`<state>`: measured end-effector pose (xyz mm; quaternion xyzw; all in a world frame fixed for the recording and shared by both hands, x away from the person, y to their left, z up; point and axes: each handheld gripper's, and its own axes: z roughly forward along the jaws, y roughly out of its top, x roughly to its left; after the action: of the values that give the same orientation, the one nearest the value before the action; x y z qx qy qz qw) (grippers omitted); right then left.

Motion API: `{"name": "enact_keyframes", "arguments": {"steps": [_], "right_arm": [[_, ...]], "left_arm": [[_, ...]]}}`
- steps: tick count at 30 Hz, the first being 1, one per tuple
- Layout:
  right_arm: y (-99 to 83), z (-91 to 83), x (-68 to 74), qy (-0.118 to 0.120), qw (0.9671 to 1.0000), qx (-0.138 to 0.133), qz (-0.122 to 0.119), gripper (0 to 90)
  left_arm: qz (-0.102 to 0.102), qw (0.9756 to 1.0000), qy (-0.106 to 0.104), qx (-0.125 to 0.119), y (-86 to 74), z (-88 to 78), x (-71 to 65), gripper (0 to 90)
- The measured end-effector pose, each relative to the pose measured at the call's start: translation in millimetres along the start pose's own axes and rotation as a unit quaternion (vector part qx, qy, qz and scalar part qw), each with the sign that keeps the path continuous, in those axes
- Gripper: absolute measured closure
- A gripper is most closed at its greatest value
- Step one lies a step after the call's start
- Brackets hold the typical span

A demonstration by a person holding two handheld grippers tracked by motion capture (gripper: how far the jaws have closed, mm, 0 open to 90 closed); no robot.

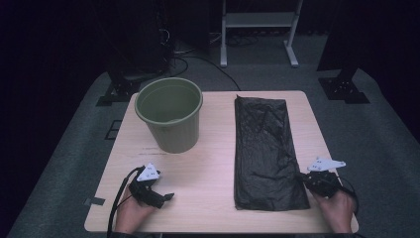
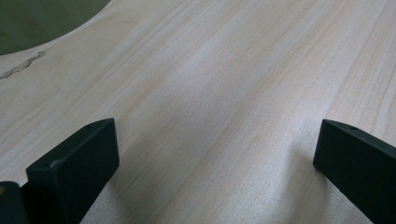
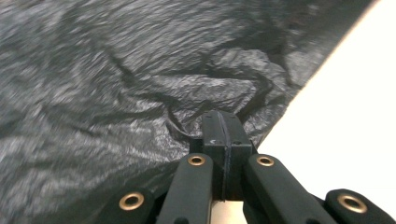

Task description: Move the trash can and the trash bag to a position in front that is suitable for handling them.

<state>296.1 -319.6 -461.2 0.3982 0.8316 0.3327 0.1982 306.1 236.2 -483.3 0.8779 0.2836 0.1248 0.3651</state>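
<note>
I have my right gripper (image 1: 303, 178) at the near right edge of the flat black plastic bin bag (image 1: 265, 148), and its jaws are pressed together with a pinch of the film caught between them; in the right gripper view the plastic puckers and ridges up right at the tips (image 3: 223, 126), which tells me the grip has bitten. I judge I took it at the edge because that is where a single layer can be lifted off the pale wooden table (image 1: 213, 163). The bag lies lengthwise on the right half of the table, well apart from the olive-green plastic bucket (image 1: 170, 114) standing upright at the far left, so I reckon it is meant to line that bucket. Its surface is crinkled and glossy, folded into a long rectangle. My left gripper (image 1: 161, 197) rests low on the near left of the table, jaws wide apart over bare wood (image 2: 219, 107), holding nothing, presumably waiting to help open the bag.
</note>
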Motion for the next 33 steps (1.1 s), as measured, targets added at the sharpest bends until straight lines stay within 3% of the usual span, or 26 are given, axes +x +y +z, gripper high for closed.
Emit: {"name": "enact_keyframes", "arguments": {"steps": [6, 9, 12, 19, 26, 33], "right_arm": [[-3.9, 3.9, -34.1, -0.053, 0.9983, 0.007, 0.025, 89.6], [-5.1, -1.9, -38.8, -0.056, 0.9975, -0.011, 0.042, 76.1], [-0.3, -8.7, -31.9, -0.057, 0.9973, -0.027, 0.035, 63.7], [23.1, 1.6, -1.1, -0.013, 0.9991, -0.04, 0.007, 46.1], [47.4, 21.7, 21.9, 0.036, 0.9983, -0.045, 0.004, 40.9], [72.6, 50.7, 45.0, 0.062, 0.9975, -0.034, -0.009, 41.5]], "left_arm": [[0.0, 1.0, 0.0, 0.0, 0.0, 0.0, 0.0, 0.0], [0.0, 1.0, 0.0, 0.0, 0.0, 0.0, 0.0, 0.0], [0.0, 1.0, 0.0, 0.0, 0.0, 0.0, 0.0, 0.0], [0.0, 1.0, 0.0, 0.0, 0.0, 0.0, -0.1, 0.0], [0.0, 1.0, 0.0, 0.0, 0.0, 0.0, -0.1, 0.0], [-0.001, 1.0, 0.001, 0.0, 0.1, 0.1, -0.2, 0.0]]}}
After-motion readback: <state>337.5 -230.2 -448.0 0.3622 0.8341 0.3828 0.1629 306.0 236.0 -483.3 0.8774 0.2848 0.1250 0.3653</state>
